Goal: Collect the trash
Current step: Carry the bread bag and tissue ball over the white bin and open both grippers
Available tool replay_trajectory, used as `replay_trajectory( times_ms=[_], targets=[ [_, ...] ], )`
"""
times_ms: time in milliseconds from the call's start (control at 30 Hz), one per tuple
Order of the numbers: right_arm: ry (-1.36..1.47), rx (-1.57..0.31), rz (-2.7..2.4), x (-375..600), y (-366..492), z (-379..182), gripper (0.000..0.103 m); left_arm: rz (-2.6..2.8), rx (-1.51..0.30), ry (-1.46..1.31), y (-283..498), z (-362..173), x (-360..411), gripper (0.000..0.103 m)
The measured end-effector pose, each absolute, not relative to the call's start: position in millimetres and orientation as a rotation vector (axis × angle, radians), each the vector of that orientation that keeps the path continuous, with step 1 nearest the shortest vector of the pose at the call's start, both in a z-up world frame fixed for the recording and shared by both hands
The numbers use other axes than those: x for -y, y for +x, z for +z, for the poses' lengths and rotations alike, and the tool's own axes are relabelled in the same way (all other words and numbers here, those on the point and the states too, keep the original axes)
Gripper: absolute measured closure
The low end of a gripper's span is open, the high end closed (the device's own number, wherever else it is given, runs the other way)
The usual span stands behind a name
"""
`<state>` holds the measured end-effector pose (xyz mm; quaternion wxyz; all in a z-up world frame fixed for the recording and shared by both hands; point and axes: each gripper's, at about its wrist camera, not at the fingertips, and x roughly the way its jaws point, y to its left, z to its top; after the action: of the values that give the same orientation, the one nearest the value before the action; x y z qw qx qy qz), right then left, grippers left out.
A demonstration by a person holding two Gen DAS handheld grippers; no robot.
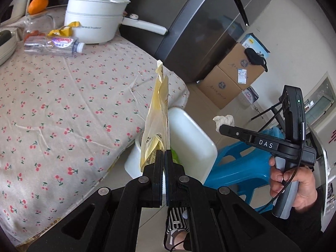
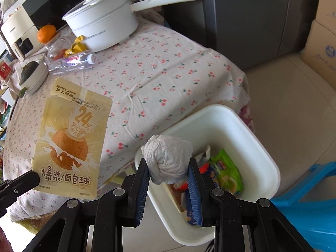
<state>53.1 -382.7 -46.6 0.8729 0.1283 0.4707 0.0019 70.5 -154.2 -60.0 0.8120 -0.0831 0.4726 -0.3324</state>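
Right gripper (image 2: 169, 175), clamped on a crumpled tissue wad (image 2: 168, 159), hung over the white trash bin's (image 2: 262, 130) near rim, while left gripper (image 1: 164, 157) pinched an upright yellow snack pouch (image 1: 156, 121) beside the table edge, farther out.

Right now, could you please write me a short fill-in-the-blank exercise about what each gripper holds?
The left gripper pinches a yellow ____ snack pouch.
The right gripper holds a crumpled white ____ wad.
Both hover near the white plastic ____ on the floor.
A clear plastic bottle lies on the ____-print tablecloth.

Missing: bread-ball; tissue; bin; cherry
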Motion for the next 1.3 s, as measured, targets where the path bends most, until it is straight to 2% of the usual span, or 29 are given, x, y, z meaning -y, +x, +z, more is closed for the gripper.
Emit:
replay_trajectory(
  times_ms=[400,667,700,767,800,833,933,1300],
  targets=[
    [0.311,-1.035,-0.085,454,36,-72,0.071,-0.841,-1.091,-0.071,77,-107,260,0.102],
    [0.360,-1.089,-0.115,484,32,-90,0.071,-0.828,-1.156,-0.007,92,-153,287,0.099],
    [0.358,-1.093,-0.116,484,33,-91,0.071,-0.802,-1.169,0.008,94,-156,287,0.094],
    [0.356,-1.102,-0.115,483,36,-92,0.071,-0.758,-1.176,0.038,95,-156,282,0.073],
    [0.356,-1.104,-0.113,482,37,-93,0.071,-0.742,-1.165,0.049,95,-153,278,0.049],
    [0.353,-1.107,-0.108,481,39,-93,0.071,-0.724,-1.150,0.061,95,-148,273,0.030],
    [0.342,-1.111,-0.102,474,46,-93,0.071,-0.681,-1.123,0.075,95,-134,249,0.018],
    [0.303,-1.147,-0.089,438,65,-95,0.070,-0.551,-1.047,0.065,82,-84,149,0.003]
  ],
)
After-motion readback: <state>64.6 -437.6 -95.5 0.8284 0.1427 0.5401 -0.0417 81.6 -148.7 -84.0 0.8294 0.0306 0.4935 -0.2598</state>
